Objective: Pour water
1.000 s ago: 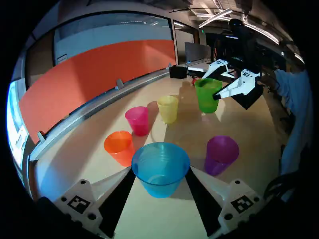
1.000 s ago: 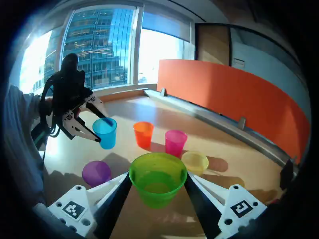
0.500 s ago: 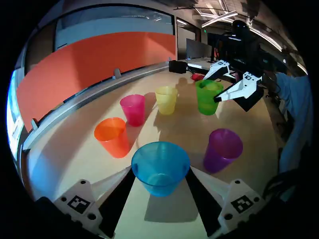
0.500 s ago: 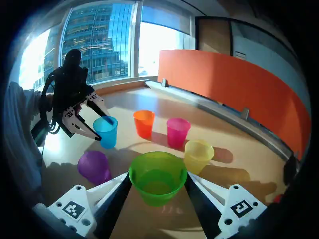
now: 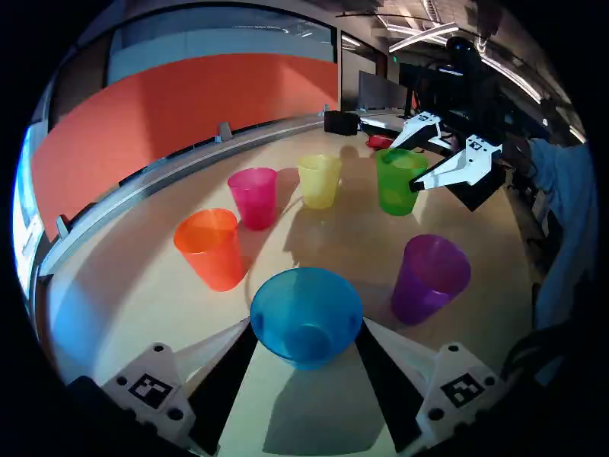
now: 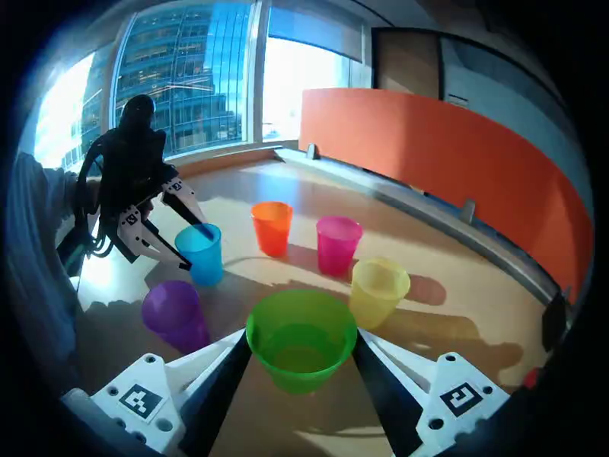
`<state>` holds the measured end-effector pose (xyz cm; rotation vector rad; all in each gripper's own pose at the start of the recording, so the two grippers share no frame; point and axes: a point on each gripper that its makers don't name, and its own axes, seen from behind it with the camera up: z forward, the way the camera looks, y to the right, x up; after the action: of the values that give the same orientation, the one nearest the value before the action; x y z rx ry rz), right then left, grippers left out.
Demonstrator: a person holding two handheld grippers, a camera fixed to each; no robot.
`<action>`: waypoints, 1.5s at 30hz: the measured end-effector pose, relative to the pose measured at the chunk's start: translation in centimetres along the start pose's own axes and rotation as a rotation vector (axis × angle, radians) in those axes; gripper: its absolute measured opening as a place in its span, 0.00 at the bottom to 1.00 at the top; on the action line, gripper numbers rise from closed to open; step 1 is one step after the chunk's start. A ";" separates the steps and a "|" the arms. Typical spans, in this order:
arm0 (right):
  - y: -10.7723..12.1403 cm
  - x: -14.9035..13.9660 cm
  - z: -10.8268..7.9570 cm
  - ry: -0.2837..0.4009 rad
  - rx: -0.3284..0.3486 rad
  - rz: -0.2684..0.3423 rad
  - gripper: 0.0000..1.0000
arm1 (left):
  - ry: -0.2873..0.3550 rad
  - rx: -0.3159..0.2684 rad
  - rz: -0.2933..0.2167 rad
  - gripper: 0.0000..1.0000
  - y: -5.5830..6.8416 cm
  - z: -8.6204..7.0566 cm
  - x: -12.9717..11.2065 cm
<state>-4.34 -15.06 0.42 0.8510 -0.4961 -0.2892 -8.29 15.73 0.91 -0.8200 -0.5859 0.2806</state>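
In the left gripper view my left gripper (image 5: 306, 343) is shut on a blue cup (image 5: 306, 314) held upright above the wooden table (image 5: 137, 289). In the right gripper view my right gripper (image 6: 301, 358) is shut on a green cup (image 6: 301, 339) that holds some liquid. Each view also catches the other hand's tool: the right gripper (image 5: 430, 164) with the green cup (image 5: 397, 181) at the far right, the left gripper (image 6: 179, 232) with the blue cup (image 6: 200, 253) at the left. Orange (image 5: 209, 247), pink (image 5: 253, 196), yellow (image 5: 319, 180) and purple (image 5: 429, 277) cups stand between them.
A long orange panel (image 5: 167, 114) runs along the table's far edge above a metal rail. A person's sleeve (image 5: 559, 198) is at the right. Large windows (image 6: 198, 84) stand behind the table. A black box (image 5: 339, 122) and a small red object (image 5: 378, 141) lie at the table's far end.
Both grippers have lifted with their cups; the standing cups now look lower and nearer in each view. The purple cup sits closer to each gripper's side.
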 end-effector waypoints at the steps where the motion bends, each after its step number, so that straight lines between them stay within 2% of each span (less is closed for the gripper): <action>1: 0.0 0.0 0.0 0.000 -0.001 0.000 0.91 | 0.000 0.001 0.000 0.86 0.0 0.0 -0.1; 9: 0.2 -0.4 0.2 -0.005 -0.005 0.003 0.91 | -0.017 0.014 0.013 0.87 -0.3 0.0 -0.8; 13: 0.2 -0.9 0.5 -0.012 -0.009 0.004 0.91 | -0.024 0.026 0.019 0.96 -0.5 -0.1 -0.9; 27: -0.2 -3.1 1.7 -0.036 -0.009 0.017 0.91 | -0.032 0.042 -0.006 0.96 -0.4 -0.7 -2.1; 36: -0.4 -3.7 1.8 -0.038 -0.014 0.014 0.91 | -0.030 0.045 -0.022 0.96 -0.3 -1.3 -2.4; 45: -0.4 -4.1 1.4 -0.041 -0.026 0.026 0.92 | -0.030 0.046 -0.015 0.96 -0.2 -1.5 -2.4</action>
<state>-8.60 -14.46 -0.36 0.8139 -0.5407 -0.2892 -9.30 13.62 -0.69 -0.7678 -0.6109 0.2920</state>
